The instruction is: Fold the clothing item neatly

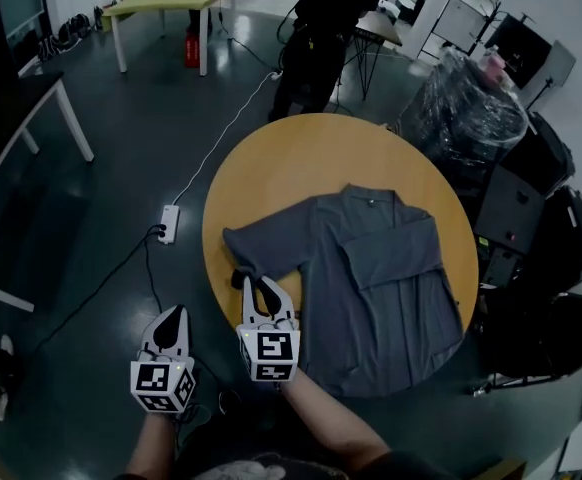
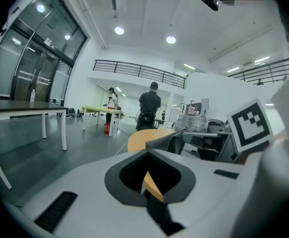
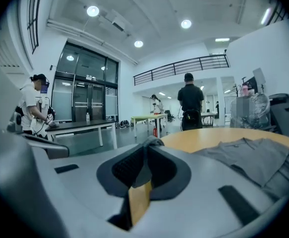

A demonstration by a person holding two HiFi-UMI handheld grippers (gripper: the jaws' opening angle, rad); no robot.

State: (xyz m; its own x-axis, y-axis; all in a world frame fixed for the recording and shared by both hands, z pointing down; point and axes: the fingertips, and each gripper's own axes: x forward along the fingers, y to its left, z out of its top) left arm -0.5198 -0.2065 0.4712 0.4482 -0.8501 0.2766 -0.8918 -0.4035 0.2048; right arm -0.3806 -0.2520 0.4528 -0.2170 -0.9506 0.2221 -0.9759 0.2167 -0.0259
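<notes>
Head view: shirt (image 1: 371,288) on round table (image 1: 301,158), dark floor (image 1: 121,168)

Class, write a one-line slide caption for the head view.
Right gripper pinches a sleeve of the shirt on the round table; left gripper shut, empty.

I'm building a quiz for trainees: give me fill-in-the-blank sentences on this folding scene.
The grey shirt lies on a ___ wooden table.
The right gripper is shut on the shirt's ___.
The left gripper is shut and holds ___.
Missing words: round; sleeve; nothing.
</notes>
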